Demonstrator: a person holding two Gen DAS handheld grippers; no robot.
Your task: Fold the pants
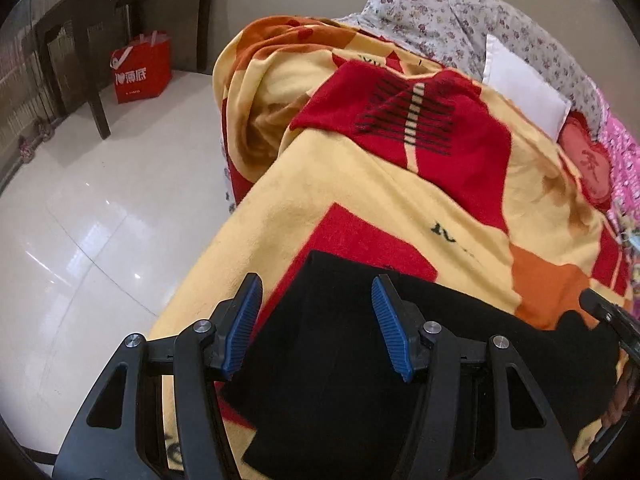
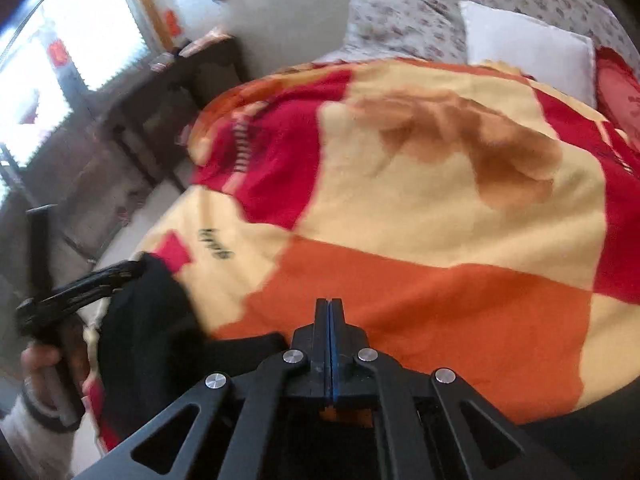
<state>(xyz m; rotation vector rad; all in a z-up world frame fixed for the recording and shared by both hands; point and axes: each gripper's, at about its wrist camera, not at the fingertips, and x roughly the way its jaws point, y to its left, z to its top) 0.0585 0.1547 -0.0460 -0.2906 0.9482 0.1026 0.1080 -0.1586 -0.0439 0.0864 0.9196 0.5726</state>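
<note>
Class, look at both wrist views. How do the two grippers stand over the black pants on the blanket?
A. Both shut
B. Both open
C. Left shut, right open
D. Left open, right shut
D. The left gripper shows a wide gap above the pants; the right gripper has its fingers pressed together.

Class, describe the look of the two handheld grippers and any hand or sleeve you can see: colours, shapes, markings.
Both grippers are matte black with cut-out triangular linkage arms and silver round pivot bolts. The left gripper has ribbed blue pads on its jaws; the right gripper shows thin blue pad edges. A bare hand grips a black handle, above a pale, dark-trimmed sleeve.
</note>
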